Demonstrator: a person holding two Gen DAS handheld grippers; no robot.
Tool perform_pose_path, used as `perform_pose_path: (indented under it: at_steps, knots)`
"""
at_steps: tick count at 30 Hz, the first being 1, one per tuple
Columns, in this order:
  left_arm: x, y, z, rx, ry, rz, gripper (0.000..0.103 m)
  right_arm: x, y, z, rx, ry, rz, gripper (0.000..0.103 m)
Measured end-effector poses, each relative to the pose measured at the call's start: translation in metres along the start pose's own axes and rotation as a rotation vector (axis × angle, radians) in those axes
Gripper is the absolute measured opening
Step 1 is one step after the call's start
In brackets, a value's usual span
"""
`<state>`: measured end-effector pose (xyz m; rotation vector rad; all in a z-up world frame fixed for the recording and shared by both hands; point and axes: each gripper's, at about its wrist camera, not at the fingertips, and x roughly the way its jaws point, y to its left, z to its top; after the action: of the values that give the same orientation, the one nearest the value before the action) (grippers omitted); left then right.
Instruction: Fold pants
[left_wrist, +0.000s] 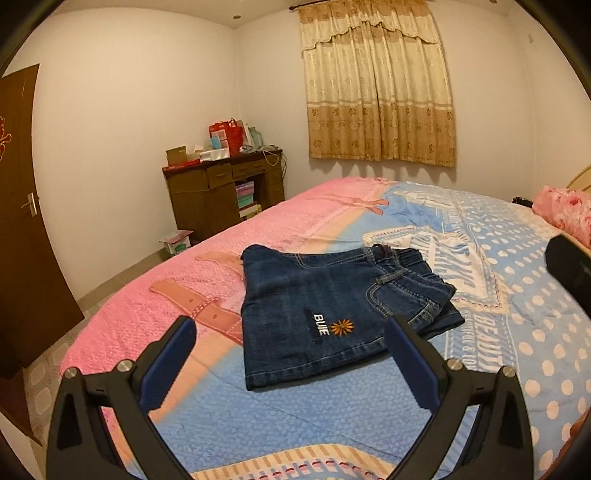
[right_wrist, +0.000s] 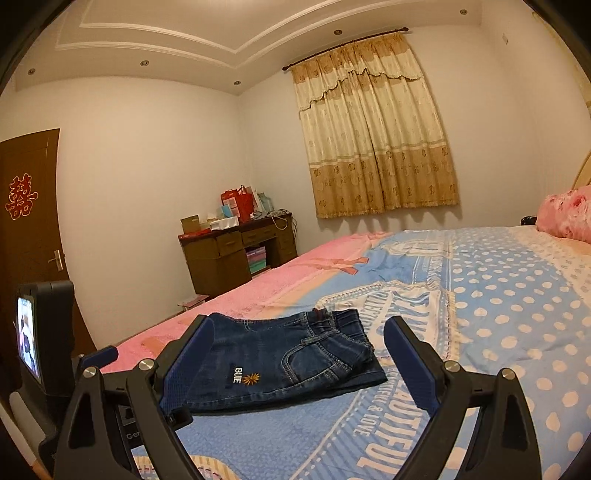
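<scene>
Dark blue denim pants (left_wrist: 325, 314) lie folded into a compact rectangle on the bed (left_wrist: 332, 413), with a white "BUIE" label and an orange flower on top. They also show in the right wrist view (right_wrist: 280, 365). My left gripper (left_wrist: 290, 343) is open and empty, held just above the near edge of the pants. My right gripper (right_wrist: 299, 343) is open and empty, a little in front of the pants and low over the bed (right_wrist: 480, 332). The body of the left gripper (right_wrist: 44, 332) shows at the left edge of the right wrist view.
The bed has a pink and blue dotted cover. A pink pillow (left_wrist: 565, 210) lies at the far right. A brown desk (left_wrist: 225, 192) piled with boxes and bags stands by the far wall. A brown door (left_wrist: 26, 221) is at left. Curtains (left_wrist: 376, 85) hang behind the bed.
</scene>
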<state>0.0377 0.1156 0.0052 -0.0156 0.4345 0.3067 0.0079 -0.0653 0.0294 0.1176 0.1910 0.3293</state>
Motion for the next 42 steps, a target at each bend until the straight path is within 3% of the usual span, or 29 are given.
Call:
perform_pose_path:
  at_steps: [42]
  knots:
    - [-0.01,0.008,0.004,-0.009,-0.009,0.03,0.103,-0.009,0.004,-0.001,0.007,0.007,-0.018,0.094]
